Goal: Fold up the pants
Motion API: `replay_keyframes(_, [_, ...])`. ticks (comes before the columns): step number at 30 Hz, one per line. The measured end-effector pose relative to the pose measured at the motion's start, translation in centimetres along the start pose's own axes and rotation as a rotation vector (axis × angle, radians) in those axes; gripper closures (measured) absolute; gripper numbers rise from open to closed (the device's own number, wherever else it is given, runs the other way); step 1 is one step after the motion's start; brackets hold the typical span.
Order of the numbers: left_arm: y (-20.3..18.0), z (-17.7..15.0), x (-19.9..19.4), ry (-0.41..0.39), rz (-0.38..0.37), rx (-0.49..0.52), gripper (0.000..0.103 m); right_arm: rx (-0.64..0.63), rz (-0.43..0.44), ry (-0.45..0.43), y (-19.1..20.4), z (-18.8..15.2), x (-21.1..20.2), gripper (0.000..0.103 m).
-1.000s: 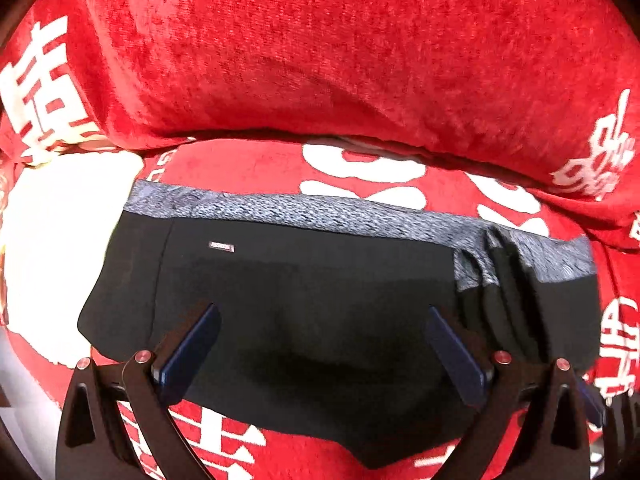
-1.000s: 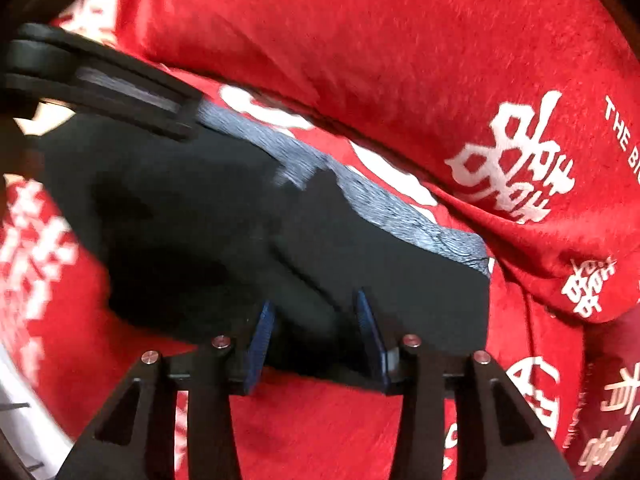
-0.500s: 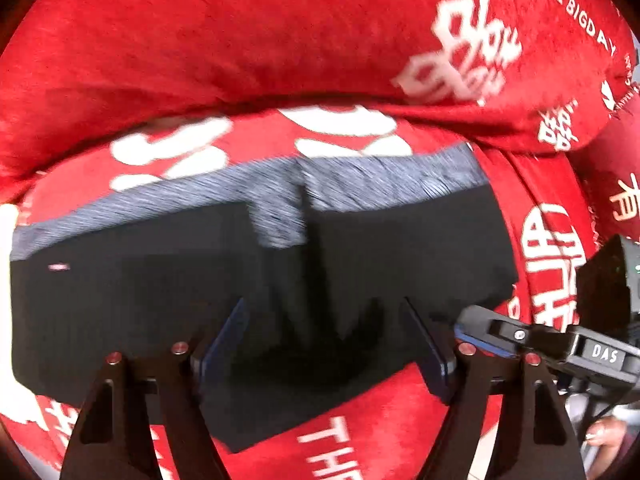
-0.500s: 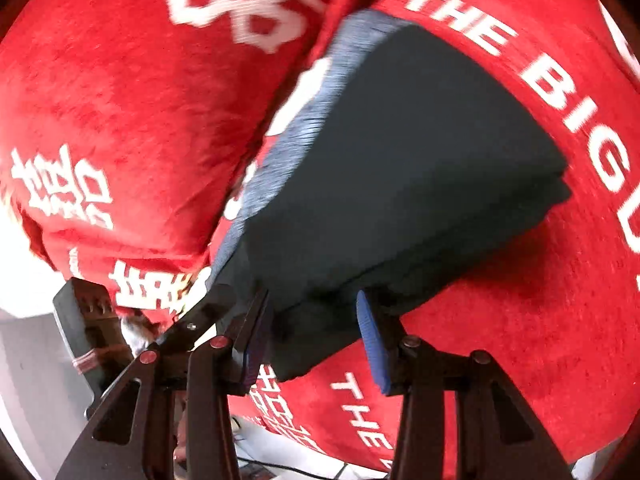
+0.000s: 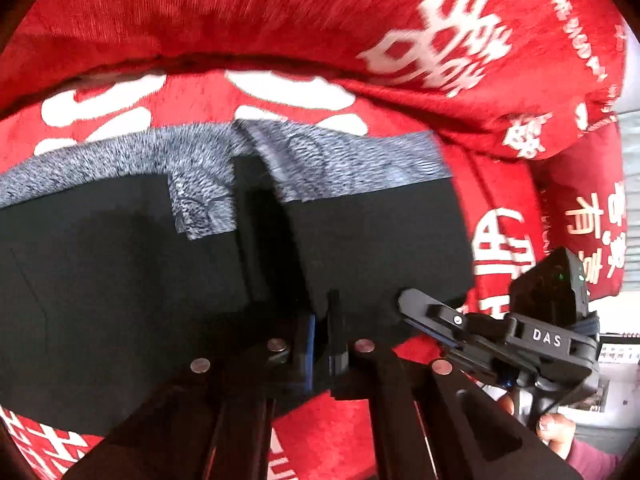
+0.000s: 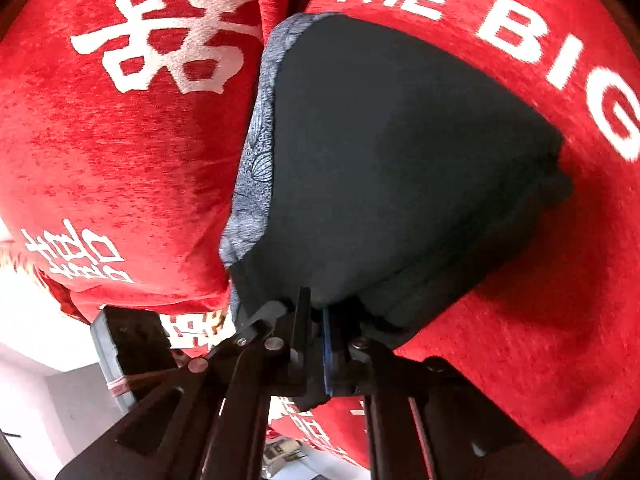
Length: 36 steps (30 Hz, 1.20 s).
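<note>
Now both of your tools have bitten down: a second ago the left gripper (image 5: 320,332) stood wide over the pants (image 5: 160,280) and the right gripper (image 6: 316,320) was only half closed, and at this moment each is clamped tight on the near hem of the black cloth. You have also swung both wrists round, so the left camera looks at the right-hand end of the garment instead of its middle, and the right one has rolled hard and sees the pants end-on.

The pants lie part-folded on the red cover (image 5: 360,432) of the seat, just in front of the red cushion (image 5: 240,8), with the grey patterned waistband (image 5: 100,160) along the far edge and one flap already doubled over near the middle. Your right gripper shows in the left view (image 5: 404,300), pinching the near right corner close beside the left one.

With two grips on one edge, my guess is you are set to lift that end and carry it across for the next fold; pull evenly or the stacked layers may slide apart.

As for writing: the right tool's body reads "DAS" (image 5: 546,338). The cover carries "THE BIG" (image 6: 480,20) in white capitals plus large white Chinese characters (image 6: 172,40), too blurred in the left view to read
</note>
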<state>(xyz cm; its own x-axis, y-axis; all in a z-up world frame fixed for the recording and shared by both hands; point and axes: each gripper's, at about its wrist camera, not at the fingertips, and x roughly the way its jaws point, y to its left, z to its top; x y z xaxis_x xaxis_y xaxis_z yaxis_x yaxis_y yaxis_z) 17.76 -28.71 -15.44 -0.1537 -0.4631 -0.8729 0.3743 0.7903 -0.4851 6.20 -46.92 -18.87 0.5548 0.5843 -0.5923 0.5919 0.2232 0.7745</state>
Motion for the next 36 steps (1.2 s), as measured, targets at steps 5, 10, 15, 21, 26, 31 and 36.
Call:
replay_keyframes(5, [-1.2, -2.0, -2.6, -0.048, 0.026, 0.078, 0.098, -0.087, 0.007, 0.021, 2.3, -1.1, -1.5, 0.099])
replay_keyframes(10, [1.6, -3.1, -1.4, -0.015, 0.06, 0.019, 0.098, -0.061, -0.04, 0.068, 1.2, -2.3, 0.2, 0.099])
replay_keyframes(15, [3.0, -3.8, 0.9, -0.011, 0.069, 0.004, 0.097, -0.066, -0.108, 0.082, -0.4, -2.3, 2.2, 0.099])
replay_keyframes(21, [1.7, -4.0, -0.9, -0.028, 0.175, 0.023, 0.063, -0.125, -0.148, 0.147, 2.0, -1.9, 2.1, 0.093])
replay_keyframes(26, [1.5, -3.4, -4.4, -0.091, 0.203, 0.009, 0.038, -0.269, -0.189, 0.259, 5.2, -2.2, -0.5, 0.09])
replay_keyframes(31, [0.0, -1.4, -5.3, -0.125, 0.242, 0.03, 0.038, -0.428, -0.226, 0.16, 7.3, 1.5, -5.4, 0.072])
replay_keyframes(36, [-2.9, 0.6, -2.6, -0.115, 0.28, 0.089, 0.038, -0.45, -0.317, 0.045, 7.7, 7.6, -5.5, 0.062])
